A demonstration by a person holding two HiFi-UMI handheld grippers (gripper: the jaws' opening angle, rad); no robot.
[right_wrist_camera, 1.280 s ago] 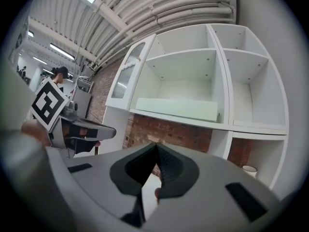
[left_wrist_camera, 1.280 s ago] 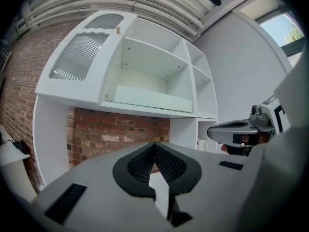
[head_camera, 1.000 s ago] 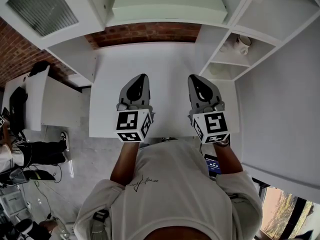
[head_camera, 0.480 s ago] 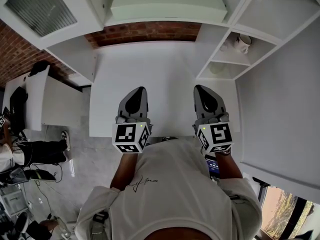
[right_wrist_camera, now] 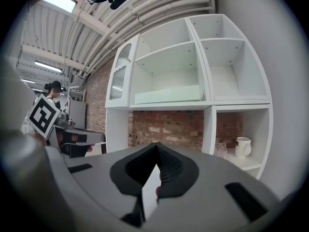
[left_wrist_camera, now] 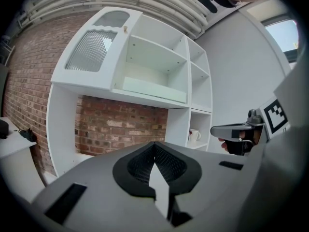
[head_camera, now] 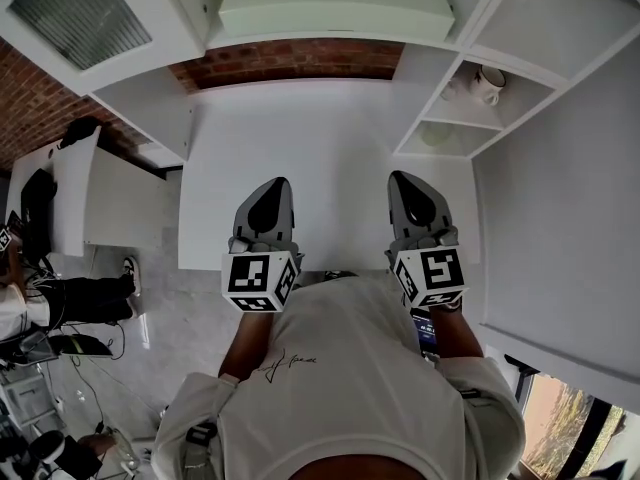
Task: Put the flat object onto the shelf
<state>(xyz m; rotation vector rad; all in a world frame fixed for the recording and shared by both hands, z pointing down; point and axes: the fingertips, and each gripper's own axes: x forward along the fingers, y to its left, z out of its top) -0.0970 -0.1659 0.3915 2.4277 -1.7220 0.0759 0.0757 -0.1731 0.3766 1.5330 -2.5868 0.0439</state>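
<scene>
A flat pale green board (head_camera: 335, 3) lies on the middle shelf of the white wall unit (head_camera: 440, 68), seen also in the left gripper view (left_wrist_camera: 154, 90) and the right gripper view (right_wrist_camera: 166, 94). Both grippers hover side by side over the near edge of the white table (head_camera: 330, 138), well short of the shelves. My left gripper (head_camera: 270, 185) is shut with nothing in it; its tips meet (left_wrist_camera: 154, 146). My right gripper (head_camera: 408, 179) is likewise shut and empty (right_wrist_camera: 155, 147). Each gripper shows in the other's view.
A white mug (head_camera: 488, 85) (right_wrist_camera: 243, 146) and a clear glass (right_wrist_camera: 219, 149) stand in the lower right compartment. A ribbed glass cabinet door (head_camera: 80, 18) is at the upper left. A brick wall (head_camera: 290, 63) backs the table. A side desk (head_camera: 110, 203) stands to the left.
Both grippers have drawn back toward the person, from the table's middle to its near edge. Their jaws stayed shut.
</scene>
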